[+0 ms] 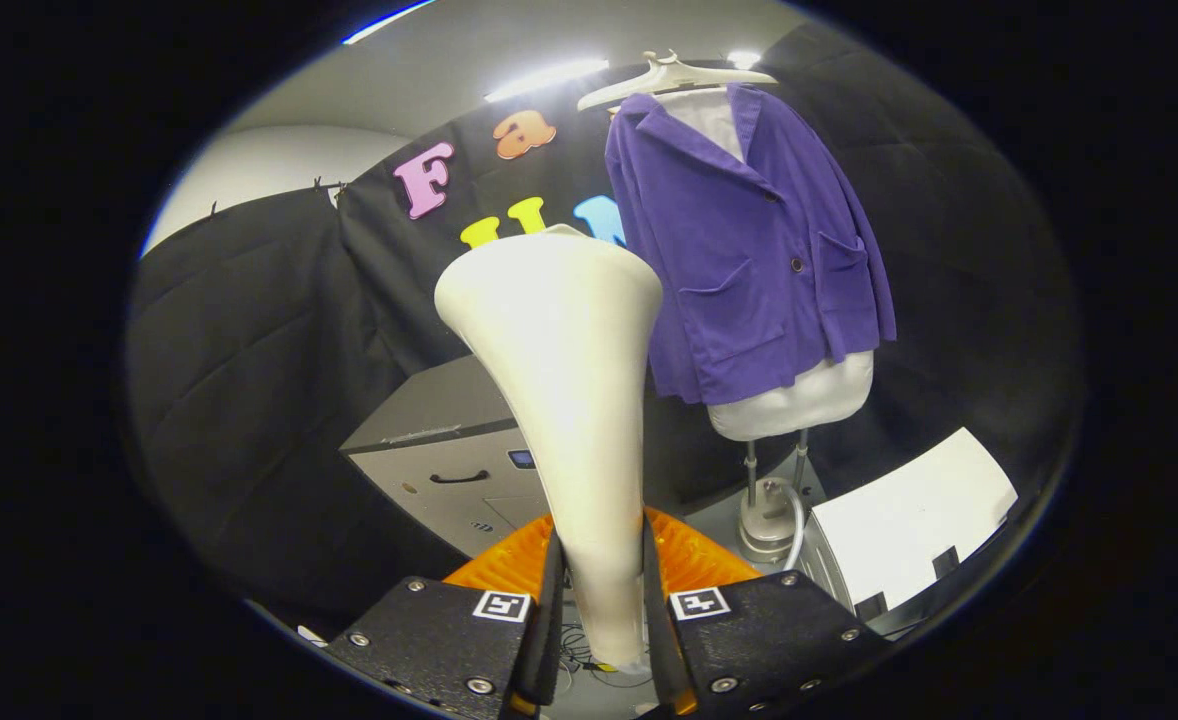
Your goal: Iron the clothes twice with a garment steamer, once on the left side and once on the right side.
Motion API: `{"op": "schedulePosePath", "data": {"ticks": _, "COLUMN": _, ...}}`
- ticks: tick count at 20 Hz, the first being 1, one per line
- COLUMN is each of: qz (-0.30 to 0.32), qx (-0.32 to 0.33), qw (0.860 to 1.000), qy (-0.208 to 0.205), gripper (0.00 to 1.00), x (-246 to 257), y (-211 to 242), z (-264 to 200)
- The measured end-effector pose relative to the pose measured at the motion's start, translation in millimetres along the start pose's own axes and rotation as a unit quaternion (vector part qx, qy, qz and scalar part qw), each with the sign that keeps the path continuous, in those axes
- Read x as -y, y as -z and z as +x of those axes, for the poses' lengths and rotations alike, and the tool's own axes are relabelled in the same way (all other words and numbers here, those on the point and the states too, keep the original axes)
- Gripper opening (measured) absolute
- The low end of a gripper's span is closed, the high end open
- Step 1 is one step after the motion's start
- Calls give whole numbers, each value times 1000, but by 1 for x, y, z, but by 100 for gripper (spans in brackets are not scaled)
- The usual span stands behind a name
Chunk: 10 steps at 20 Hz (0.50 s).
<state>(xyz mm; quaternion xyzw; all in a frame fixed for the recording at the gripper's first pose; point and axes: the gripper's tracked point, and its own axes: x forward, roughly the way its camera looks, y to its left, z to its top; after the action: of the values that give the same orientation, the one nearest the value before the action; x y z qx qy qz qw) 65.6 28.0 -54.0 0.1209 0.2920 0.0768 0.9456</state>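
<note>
The gripper [599, 600] was clamped on the narrow handle of the cream-white plastic garment steamer head [559, 340] — both fingers pressed its sides. The head stood upright, flaring wide above them. Beyond it hung a purple corduroy jacket [749, 250] on a white hanger [674, 78].

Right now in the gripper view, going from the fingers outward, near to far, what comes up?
Gripper shut on the steamer's handle, its fingers pressing either side → white steamer head flaring just ahead → grey cabinet and steamer base on the floor → purple jacket on its hanger → black cloth wall.
</note>
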Motion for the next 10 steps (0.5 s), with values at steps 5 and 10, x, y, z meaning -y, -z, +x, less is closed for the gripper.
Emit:
{"op": "schedulePosePath", "data": {"ticks": 5, "qz": -6, "qx": -12, "qw": 1000, "qy": -12, "gripper": 36, "x": -13, "y": 12, "z": -4}}
{"op": "schedulePosePath", "data": {"ticks": 10, "qz": -3, "qx": -19, "qw": 1000, "qy": -9, "gripper": 37, "x": -13, "y": 17, "z": -1}}
